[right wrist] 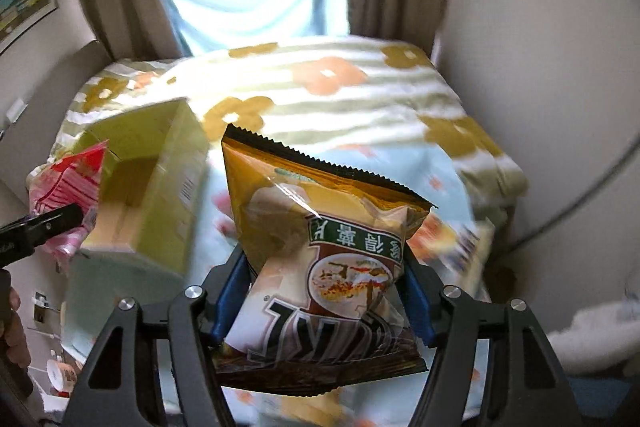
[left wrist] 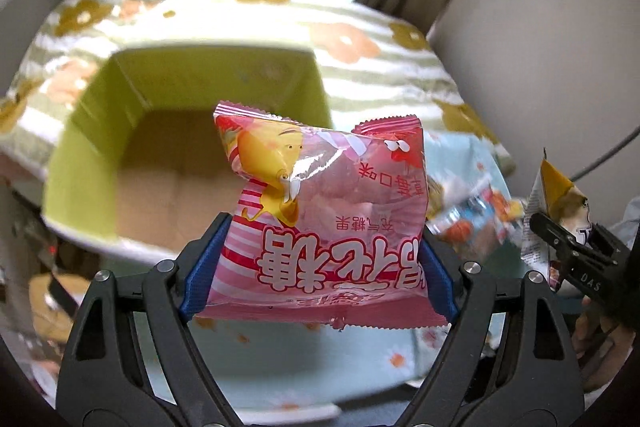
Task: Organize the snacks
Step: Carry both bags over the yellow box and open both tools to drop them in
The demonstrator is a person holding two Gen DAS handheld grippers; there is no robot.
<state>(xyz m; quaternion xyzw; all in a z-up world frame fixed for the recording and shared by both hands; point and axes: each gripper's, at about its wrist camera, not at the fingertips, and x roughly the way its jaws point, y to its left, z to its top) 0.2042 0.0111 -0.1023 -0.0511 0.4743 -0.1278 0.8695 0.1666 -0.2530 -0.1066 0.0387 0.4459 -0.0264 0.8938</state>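
Left hand-held gripper (left wrist: 320, 263) clamping pink candy bag (left wrist: 320, 211), right hand-held gripper (right wrist: 320, 291) clamping chip bag (right wrist: 320, 251), green box (left wrist: 120, 131) beyond

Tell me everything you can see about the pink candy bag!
The pink candy bag is a small, puffy packet of shiny plastic with pink and white stripes, a yellow cartoon character, a red one, and big red characters that show upside down. Its ends are crimped in zigzags. The left gripper pinches its sides between blue-padded fingers, holding it in the air in front of the open green box. Pale lumps show through a clear patch.
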